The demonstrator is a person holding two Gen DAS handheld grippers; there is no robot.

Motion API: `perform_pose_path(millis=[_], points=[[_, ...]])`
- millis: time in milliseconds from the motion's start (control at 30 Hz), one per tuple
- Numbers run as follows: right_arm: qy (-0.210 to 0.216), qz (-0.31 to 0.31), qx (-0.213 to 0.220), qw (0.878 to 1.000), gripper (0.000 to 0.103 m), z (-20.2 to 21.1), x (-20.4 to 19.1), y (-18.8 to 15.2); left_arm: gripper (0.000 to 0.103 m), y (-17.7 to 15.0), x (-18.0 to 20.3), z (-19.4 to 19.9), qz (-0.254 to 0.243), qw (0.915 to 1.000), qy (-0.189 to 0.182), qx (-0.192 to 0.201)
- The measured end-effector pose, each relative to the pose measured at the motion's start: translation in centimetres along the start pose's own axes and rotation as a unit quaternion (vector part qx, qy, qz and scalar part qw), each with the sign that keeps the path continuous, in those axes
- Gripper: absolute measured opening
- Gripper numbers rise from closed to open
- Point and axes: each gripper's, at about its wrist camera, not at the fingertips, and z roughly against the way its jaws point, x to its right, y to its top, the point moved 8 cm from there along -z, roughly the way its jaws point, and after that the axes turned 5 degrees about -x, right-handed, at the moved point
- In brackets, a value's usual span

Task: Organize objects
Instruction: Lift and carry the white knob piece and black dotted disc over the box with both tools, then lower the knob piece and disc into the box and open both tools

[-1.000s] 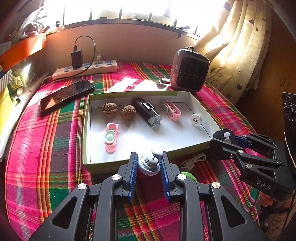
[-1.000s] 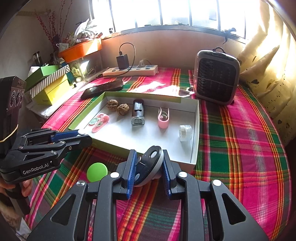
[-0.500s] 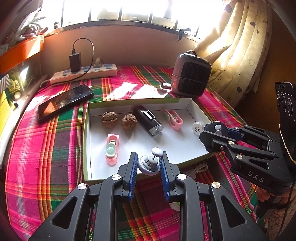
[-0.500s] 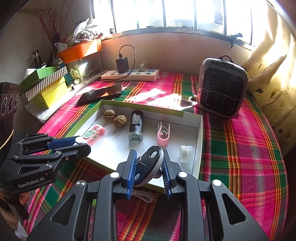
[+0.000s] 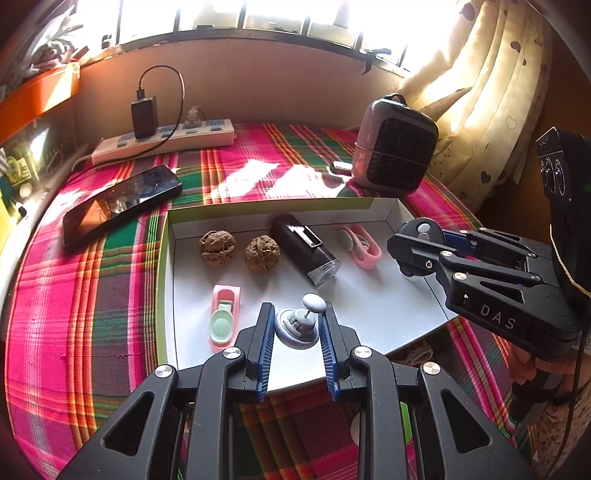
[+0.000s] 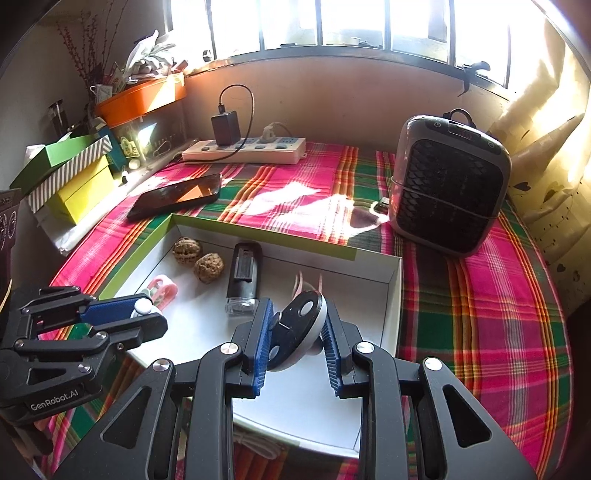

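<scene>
Left tongs [image 5: 296, 325] clenched on grey knobbed disc [image 5: 297, 327], right tongs [image 6: 296, 325] on black-and-white puck [image 6: 297, 334], above white cardboard tray [image 5: 168, 236]; collision risked.

Strong backlight from window [image 6: 332, 22], blown out; sun patches glare on cloth [image 5: 258, 177]; fisheye bends, darkens edges; focus sharp.
</scene>
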Motion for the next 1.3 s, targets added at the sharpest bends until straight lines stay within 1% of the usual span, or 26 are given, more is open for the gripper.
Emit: perform_pose_path(millis=[433,933,1300], points=[[-0.032,-0.006,-0.021,0.999,0.027,-3.0,2.4,1.4,0.022,0.9,-0.4,-1.9,0.001,0.9999,0.002,-0.013],[-0.036,-0.008,-0.036,0.999,0.027,-4.5,3.0,1.0,0.022,1.0,-0.8,-3.2,0.002,0.9997,0.009,-0.024],[-0.041,0.0,-0.036,0.999,0.027,-4.7,2.8,1.1,0.022,0.8,-1.0,-3.8,0.005,0.9995,0.011,-0.031]])
